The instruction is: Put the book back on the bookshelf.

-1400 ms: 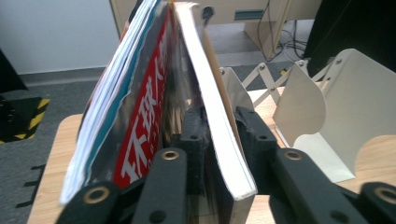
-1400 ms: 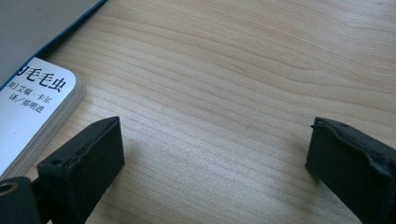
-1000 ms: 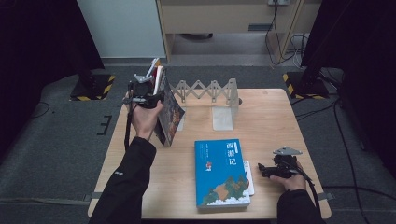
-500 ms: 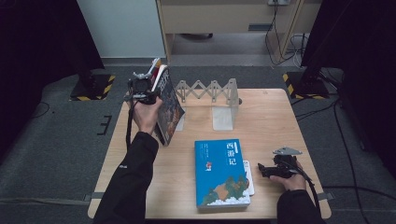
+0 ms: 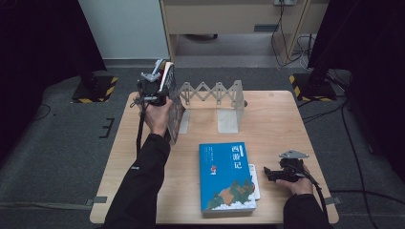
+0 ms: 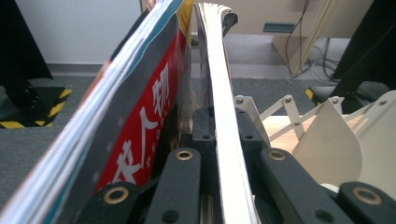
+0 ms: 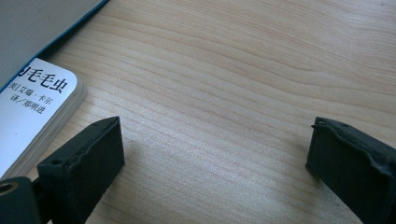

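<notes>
My left gripper [image 5: 154, 86] is raised over the table's far left corner, shut on a thin white-edged book [image 6: 225, 116] that stands upright. In the left gripper view the jaws press on both sides of that book. A magazine with a red cover [image 6: 140, 126] leans against it on the left. Both stand at the left end of a folding book rack [image 5: 215, 91]. A blue book [image 5: 227, 176] lies flat near the front edge on top of a small white book [image 7: 37, 102]. My right gripper [image 7: 215, 154] rests open on the bare wood just right of those books.
The rack's pale divider plates [image 6: 327, 144] stand right of the held book, with open slots between them. The wooden table [image 5: 277, 119] has free room at its right half. Grey floor, cables and a desk lie beyond the far edge.
The left hand has shifted only slightly at the upright books. The right hand and the flat books have not moved.
</notes>
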`<state>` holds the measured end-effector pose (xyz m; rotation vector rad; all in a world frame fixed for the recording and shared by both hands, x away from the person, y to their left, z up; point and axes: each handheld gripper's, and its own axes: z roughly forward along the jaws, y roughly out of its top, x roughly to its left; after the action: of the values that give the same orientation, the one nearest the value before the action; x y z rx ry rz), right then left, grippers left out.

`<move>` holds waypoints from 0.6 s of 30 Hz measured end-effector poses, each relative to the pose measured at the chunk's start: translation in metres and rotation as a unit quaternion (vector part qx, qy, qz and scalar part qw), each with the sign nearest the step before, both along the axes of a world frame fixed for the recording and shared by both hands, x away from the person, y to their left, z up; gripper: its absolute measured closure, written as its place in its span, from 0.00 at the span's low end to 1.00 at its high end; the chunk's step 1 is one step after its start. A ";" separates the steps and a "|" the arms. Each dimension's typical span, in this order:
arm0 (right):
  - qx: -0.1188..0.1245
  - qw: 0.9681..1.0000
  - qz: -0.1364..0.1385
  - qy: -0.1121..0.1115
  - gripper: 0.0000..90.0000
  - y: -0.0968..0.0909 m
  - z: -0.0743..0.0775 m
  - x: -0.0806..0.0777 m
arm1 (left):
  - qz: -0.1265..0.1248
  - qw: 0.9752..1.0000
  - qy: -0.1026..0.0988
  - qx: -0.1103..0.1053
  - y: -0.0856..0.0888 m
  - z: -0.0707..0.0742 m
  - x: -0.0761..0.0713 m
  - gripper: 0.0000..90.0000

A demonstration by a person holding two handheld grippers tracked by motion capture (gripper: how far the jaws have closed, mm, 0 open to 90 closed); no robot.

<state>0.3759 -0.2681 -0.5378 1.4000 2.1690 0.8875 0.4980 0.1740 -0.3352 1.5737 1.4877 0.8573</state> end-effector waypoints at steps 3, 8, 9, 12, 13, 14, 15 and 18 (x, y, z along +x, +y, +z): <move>0.000 1.000 0.001 0.000 0.04 0.000 0.000 0.000 | 0.004 1.000 -0.001 0.008 -0.001 -0.002 0.003 0.91; 0.000 1.000 0.001 0.001 0.04 0.000 0.000 0.000 | 0.006 1.000 -0.005 0.007 0.003 -0.004 0.003 0.91; 0.000 1.000 0.001 0.001 0.04 0.000 0.000 0.000 | 0.005 1.000 -0.005 0.007 0.004 -0.004 0.003 0.91; -0.001 1.000 0.001 0.001 0.05 0.000 0.000 0.000 | 0.005 1.000 -0.008 0.009 0.006 -0.005 0.003 0.91; -0.001 1.000 0.002 0.000 0.05 0.000 0.000 0.000 | 0.005 1.000 -0.012 0.009 0.006 -0.005 0.002 0.90; -0.001 1.000 0.001 0.001 0.05 0.000 0.000 0.000 | 0.004 1.000 -0.014 0.010 0.007 -0.006 0.002 0.88; -0.001 1.000 0.001 0.001 0.05 0.000 0.000 0.000 | 0.004 1.000 -0.014 0.010 0.007 -0.006 0.002 0.85; -0.001 1.000 0.001 0.001 0.05 0.000 0.000 0.000 | -0.002 1.000 -0.016 0.018 0.006 -0.004 -0.002 0.78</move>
<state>0.3759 -0.2681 -0.5376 1.3992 2.1728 0.8856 0.4958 0.1800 -0.3387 1.5808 1.4541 0.9076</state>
